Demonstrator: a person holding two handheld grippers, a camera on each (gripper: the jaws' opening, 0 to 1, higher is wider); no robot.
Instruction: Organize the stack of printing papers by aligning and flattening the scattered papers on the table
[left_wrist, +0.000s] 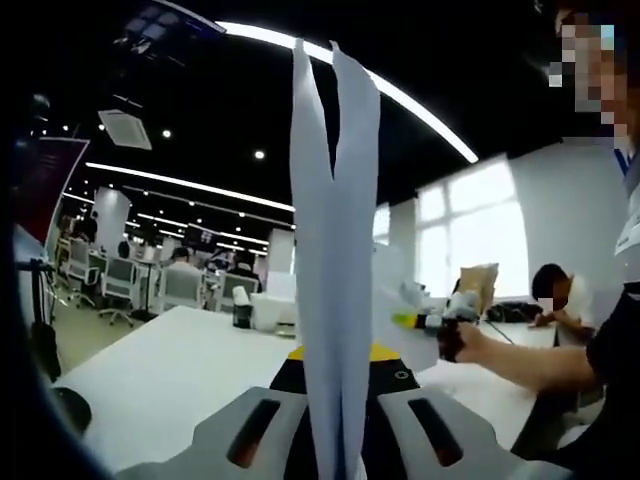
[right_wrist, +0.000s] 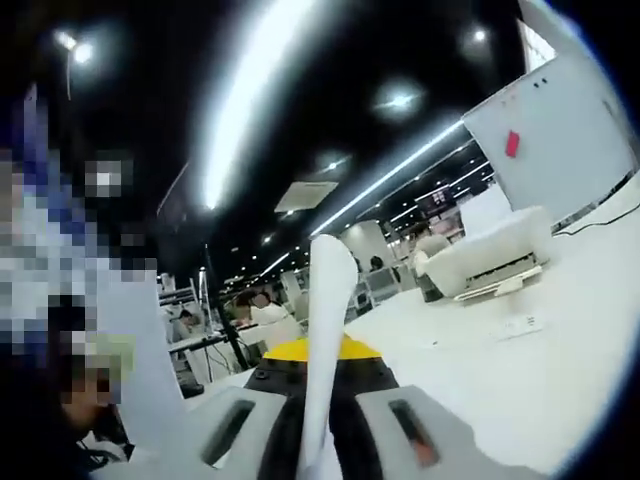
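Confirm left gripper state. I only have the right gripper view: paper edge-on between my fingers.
Observer: The left gripper is shut on paper, which stands edge-on between its fingers.
Operator: One sheet?
Observer: At least two. The edges split apart towards the top.
Operator: Where's my gripper from there?
Observer: The right gripper is to the right of the paper, held in a hand over the white table.
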